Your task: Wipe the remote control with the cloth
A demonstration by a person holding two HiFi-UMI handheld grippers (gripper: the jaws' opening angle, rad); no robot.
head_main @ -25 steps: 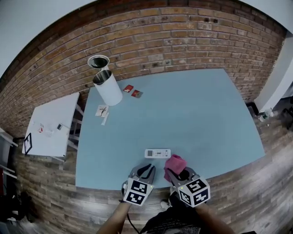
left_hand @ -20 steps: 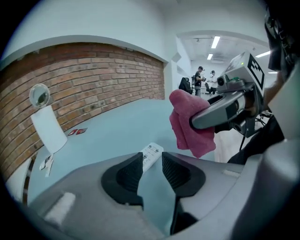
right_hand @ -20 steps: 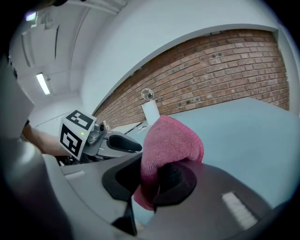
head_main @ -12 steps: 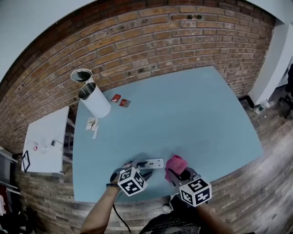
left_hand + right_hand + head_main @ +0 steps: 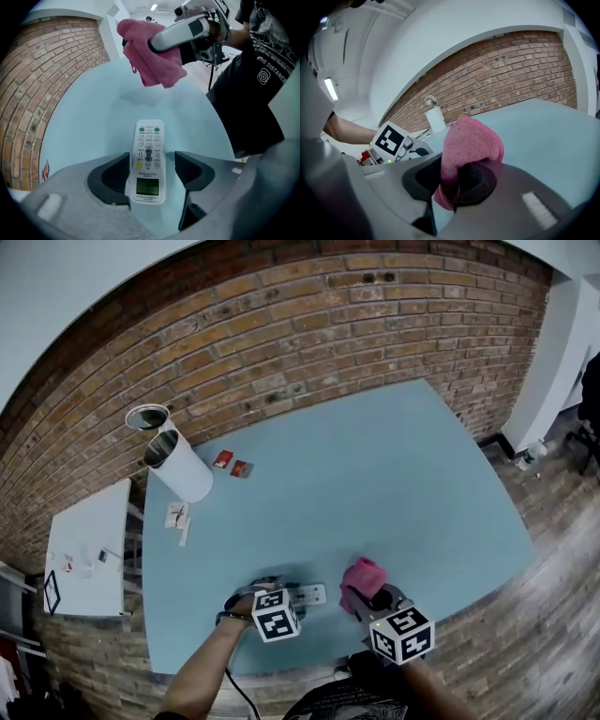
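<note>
While the remote control (image 5: 149, 140) lies flat on the blue table (image 5: 375, 484), front edge, between the left gripper's (image 5: 153, 164) opening jaws, wiping prob. hasn't begun; the right gripper (image 5: 454, 180) is clamped on the pink cloth (image 5: 471, 140) – held apart from the remote – so all strokes are left.

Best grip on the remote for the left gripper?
Probably best: pinch the remote across its long side edges at the display end, coming straight down. It lies flat on the table, slim and long. The left gripper, jaws opening, straddles that end, leaving the buttons free for the cloth.
</note>
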